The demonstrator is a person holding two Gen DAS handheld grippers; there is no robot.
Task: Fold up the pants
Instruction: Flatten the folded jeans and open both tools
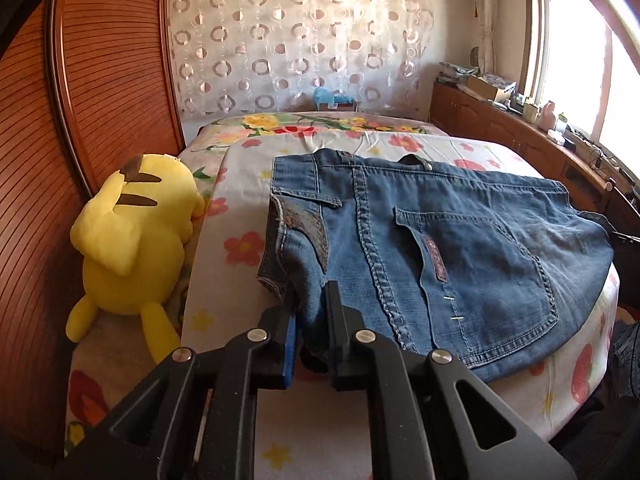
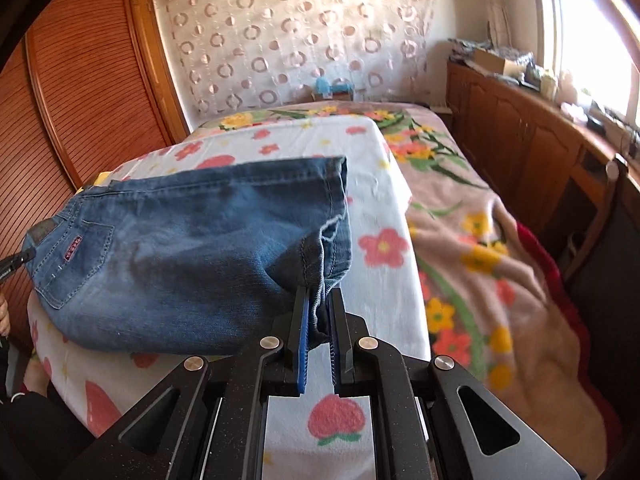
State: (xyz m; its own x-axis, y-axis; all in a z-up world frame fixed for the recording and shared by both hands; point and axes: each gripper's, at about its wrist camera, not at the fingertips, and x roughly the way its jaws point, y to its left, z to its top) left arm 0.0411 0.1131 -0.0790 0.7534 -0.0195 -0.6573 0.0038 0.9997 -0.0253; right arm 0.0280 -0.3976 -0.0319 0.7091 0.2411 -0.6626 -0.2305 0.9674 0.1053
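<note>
- The jeans [image 1: 460,256] lie across the strawberry-and-flower sheet [image 1: 248,176] of the bed, filling the middle and right of the left wrist view, back pockets facing up.
- The left gripper [image 1: 310,300], at lower centre of its frame, has its fingers [image 1: 334,300] nearly closed on a bunched waistband corner, so that end can be carried without slipping.
- The right gripper [image 2: 319,304], lower centre of the right wrist view, is clamped almost shut on the leg hem, which hangs gathered between the blue pads.
- Holding both ends likely keeps the denim taut and edges aligned for laying down a fold.
- A yellow plush toy [image 1: 132,248] sits at the left, clear of the jeans.
</note>
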